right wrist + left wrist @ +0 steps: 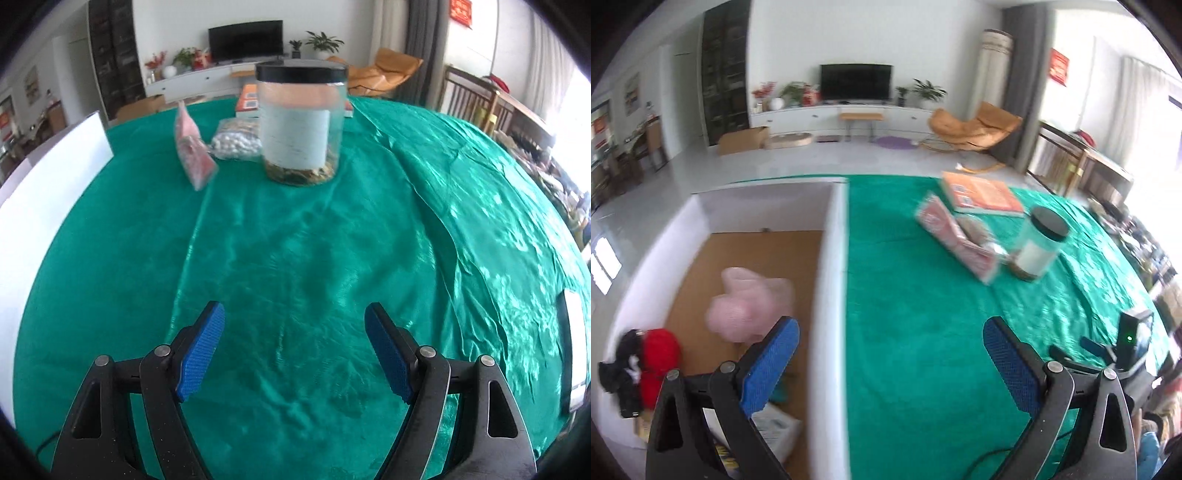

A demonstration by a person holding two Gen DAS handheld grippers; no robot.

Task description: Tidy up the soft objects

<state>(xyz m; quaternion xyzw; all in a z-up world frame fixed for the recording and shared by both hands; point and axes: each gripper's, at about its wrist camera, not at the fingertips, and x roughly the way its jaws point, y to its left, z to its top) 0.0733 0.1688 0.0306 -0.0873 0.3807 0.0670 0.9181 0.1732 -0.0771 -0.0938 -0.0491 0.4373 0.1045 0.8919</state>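
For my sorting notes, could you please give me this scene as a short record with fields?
surface: green tablecloth
box: white-walled box, cardboard floor, left of the cloth
in box: pink plush toy, blurred; red and black soft toy
on cloth: clear jar with black lid, pink packet, bag of white beads, orange book
left tongs: open, empty, over the box wall
right tongs: open, empty, over bare cloth

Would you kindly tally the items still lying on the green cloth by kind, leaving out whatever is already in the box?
Jars: 1, the clear jar with a black lid
Books: 1, the orange book
Bags: 2, the pink packet and the bag of white balls
Total: 4 on the green cloth
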